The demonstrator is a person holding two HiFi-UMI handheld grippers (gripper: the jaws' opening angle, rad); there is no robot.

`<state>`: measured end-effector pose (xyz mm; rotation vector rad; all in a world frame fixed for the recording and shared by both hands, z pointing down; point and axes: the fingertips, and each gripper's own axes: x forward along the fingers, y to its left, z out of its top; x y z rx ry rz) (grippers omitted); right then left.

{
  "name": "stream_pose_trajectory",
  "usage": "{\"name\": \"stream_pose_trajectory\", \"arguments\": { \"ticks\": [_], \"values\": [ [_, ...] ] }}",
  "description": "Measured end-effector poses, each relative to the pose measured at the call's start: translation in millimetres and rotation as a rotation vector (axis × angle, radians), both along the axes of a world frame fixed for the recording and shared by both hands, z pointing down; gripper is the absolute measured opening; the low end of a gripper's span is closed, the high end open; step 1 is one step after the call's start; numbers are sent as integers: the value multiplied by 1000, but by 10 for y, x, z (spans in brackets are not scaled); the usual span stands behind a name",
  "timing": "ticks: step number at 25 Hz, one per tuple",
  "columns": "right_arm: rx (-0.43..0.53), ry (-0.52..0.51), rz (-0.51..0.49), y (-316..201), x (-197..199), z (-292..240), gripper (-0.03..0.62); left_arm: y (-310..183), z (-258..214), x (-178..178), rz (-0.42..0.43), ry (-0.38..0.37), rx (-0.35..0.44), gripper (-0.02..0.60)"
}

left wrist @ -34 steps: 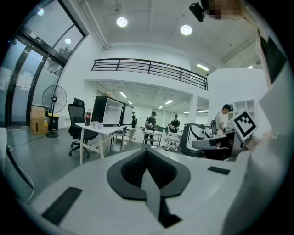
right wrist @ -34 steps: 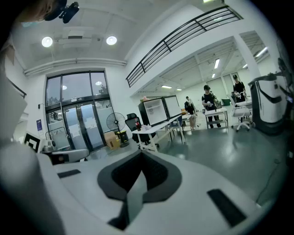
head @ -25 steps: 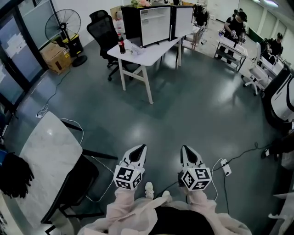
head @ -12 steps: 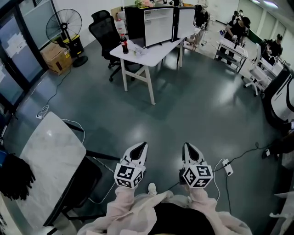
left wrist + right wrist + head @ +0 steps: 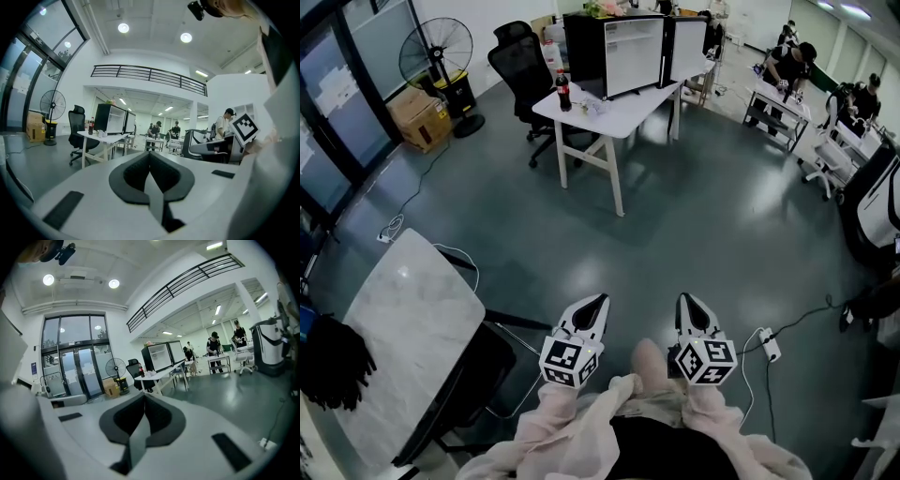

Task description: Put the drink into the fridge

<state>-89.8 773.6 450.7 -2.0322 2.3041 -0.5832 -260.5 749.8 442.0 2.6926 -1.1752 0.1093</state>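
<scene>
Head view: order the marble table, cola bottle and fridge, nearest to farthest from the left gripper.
1. Marble table, close by on the left of the left gripper.
2. Cola bottle, ahead on the near corner of the white desk.
3. Fridge, beyond the bottle, farthest back.

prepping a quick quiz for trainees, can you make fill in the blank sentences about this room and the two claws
1. The bottle stands ___ on the white table, next to the fridge.
2. The left claw and the right claw are both ___, with nothing between their jaws.
3. The office chair behind that table is ___ in colour.

Missing words: upright; shut; black
</scene>
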Motion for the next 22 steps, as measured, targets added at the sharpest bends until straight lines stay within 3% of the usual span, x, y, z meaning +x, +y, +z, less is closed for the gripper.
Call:
{"name": "stream_pose_trajectory", "arguments": {
  "ticks": [9,22],
  "values": [
    [13,-21,16,-341,22,-18,12,-423,43,-160,-38,-28,-5,12],
    [7,-37,28,-1486,525,-37,12,-1584,36,217,-63,15,-39,12]
  ]
}}
